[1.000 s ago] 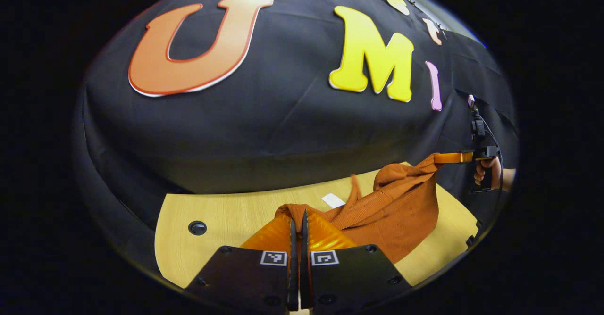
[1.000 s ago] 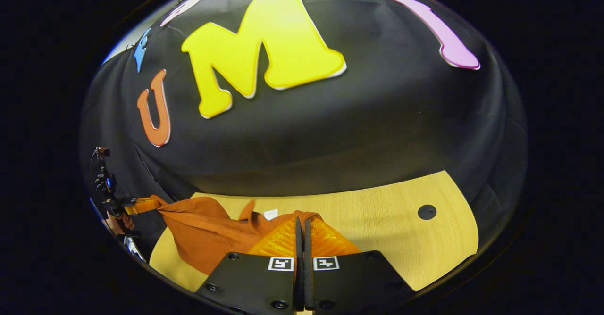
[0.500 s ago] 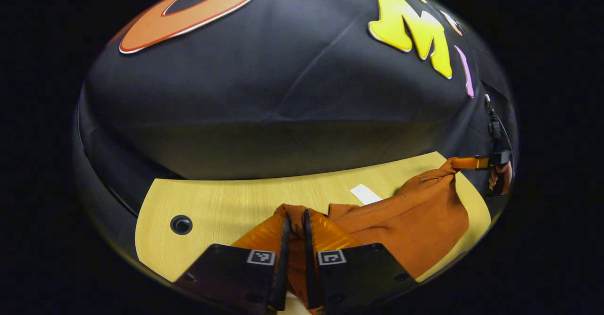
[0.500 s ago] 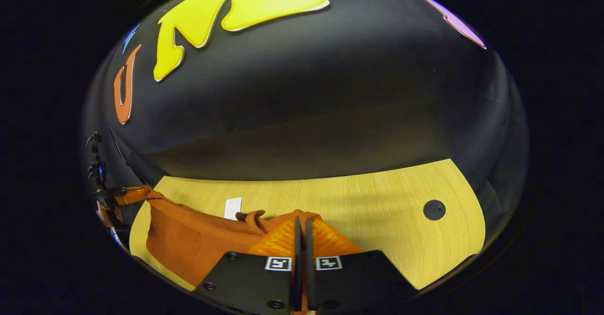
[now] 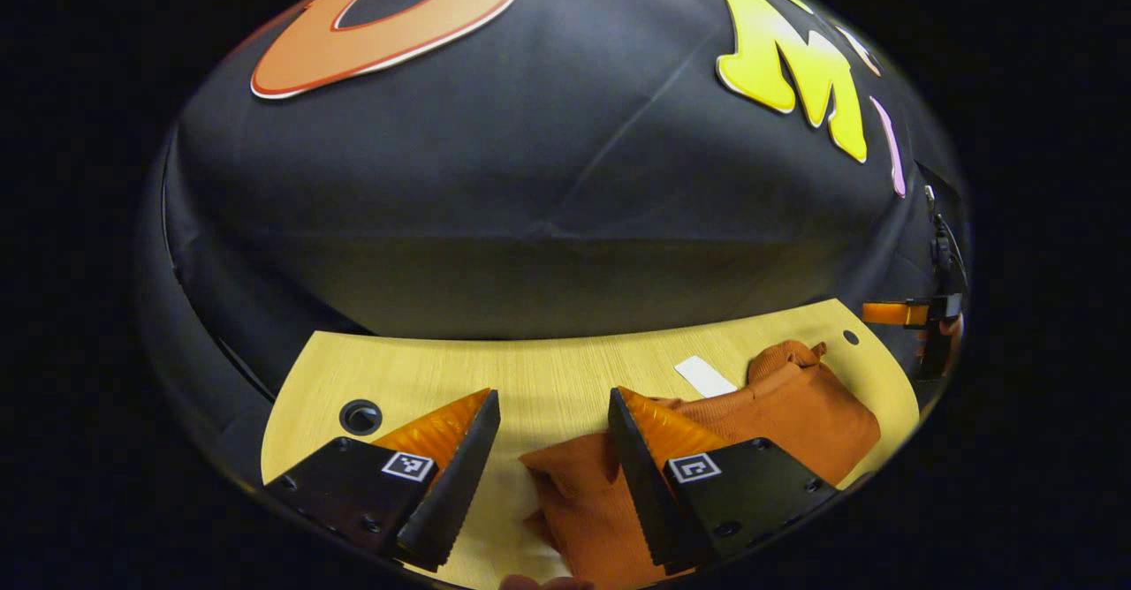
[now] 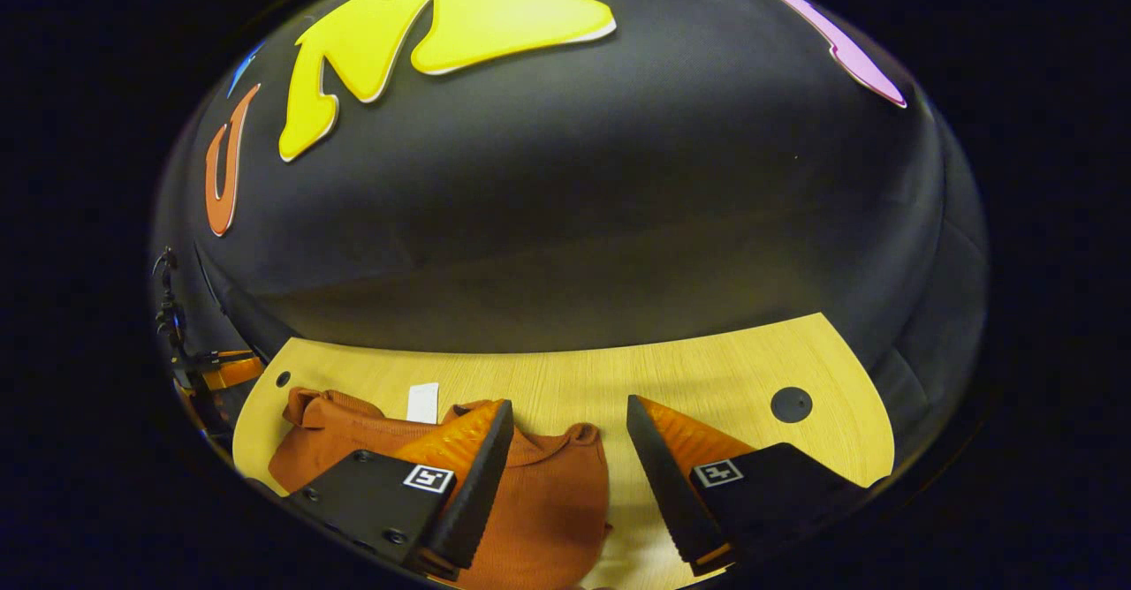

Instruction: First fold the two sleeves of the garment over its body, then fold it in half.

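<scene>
The orange garment (image 5: 795,404) lies bunched on the wooden table (image 5: 530,369), with a white tag (image 5: 704,376) just beyond it. In the left gripper view my left gripper (image 5: 551,392) stands open; a fold of the cloth lies under its right finger (image 5: 649,431), and nothing is between the fingers. The right gripper view shows the garment (image 6: 548,484) spreading under my open right gripper (image 6: 569,401), beneath its left finger (image 6: 468,449). The cloth is free of both grippers. Farther off, the right gripper (image 5: 910,313) shows at the left gripper view's right edge and the left gripper (image 6: 216,369) at the right gripper view's left edge.
A round dark hole (image 5: 360,416) sits in the table to the left of the left gripper. Another hole (image 6: 791,404) lies to the right of the right gripper. The black booth wall rises right behind the table's far edge.
Both grippers went from shut on the lifted, stretched garment to open. The cloth dropped and now lies bunched on the table. Both grippers sit lower, close above the tabletop.
</scene>
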Demonstrator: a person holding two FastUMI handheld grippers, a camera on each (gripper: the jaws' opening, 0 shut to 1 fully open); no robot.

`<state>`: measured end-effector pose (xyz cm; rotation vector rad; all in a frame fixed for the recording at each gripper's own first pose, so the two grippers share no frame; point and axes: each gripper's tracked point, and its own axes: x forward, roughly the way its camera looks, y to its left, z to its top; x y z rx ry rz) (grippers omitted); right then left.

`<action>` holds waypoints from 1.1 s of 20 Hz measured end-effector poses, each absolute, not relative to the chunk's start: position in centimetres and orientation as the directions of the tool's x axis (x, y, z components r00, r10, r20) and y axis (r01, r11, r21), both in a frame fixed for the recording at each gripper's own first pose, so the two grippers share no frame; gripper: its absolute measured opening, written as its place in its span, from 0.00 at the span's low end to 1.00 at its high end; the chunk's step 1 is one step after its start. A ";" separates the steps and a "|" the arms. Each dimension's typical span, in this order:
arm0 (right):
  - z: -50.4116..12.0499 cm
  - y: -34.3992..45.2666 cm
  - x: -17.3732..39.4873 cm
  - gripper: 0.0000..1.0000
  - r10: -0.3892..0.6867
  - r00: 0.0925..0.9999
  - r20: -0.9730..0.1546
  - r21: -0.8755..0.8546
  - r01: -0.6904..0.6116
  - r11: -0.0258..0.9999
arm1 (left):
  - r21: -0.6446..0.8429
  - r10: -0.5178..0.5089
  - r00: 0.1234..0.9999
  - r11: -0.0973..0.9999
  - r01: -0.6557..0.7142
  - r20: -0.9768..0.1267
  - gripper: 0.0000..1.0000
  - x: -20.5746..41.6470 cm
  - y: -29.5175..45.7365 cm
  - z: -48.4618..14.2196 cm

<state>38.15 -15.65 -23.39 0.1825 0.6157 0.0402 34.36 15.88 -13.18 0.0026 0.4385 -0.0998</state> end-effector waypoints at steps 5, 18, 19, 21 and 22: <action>-18.3 -14.7 35.1 0.85 0.048 0.865 -0.500 0.152 0.033 0.988 | -0.065 -0.054 0.939 0.997 0.034 -0.340 0.81 31.4 15.8 -8.2; 0.7 -6.1 15.9 0.93 0.044 0.981 -0.191 0.164 -0.012 0.986 | -0.078 -0.088 0.996 0.993 0.085 -0.034 0.81 11.3 7.7 7.6; 1.2 -5.7 13.5 0.92 0.044 0.983 -0.176 0.170 -0.014 0.985 | -0.052 -0.084 0.996 0.995 0.084 -0.011 0.81 9.2 7.1 8.2; 1.9 -5.4 9.8 0.92 0.043 0.987 -0.156 0.153 -0.018 0.988 | -0.024 -0.057 0.998 0.998 0.057 0.018 0.81 5.8 6.8 8.5; 2.1 -5.5 8.2 0.94 0.027 0.989 -0.143 0.142 -0.006 0.990 | -0.027 -0.053 0.998 0.998 0.053 0.027 0.81 4.2 6.1 8.5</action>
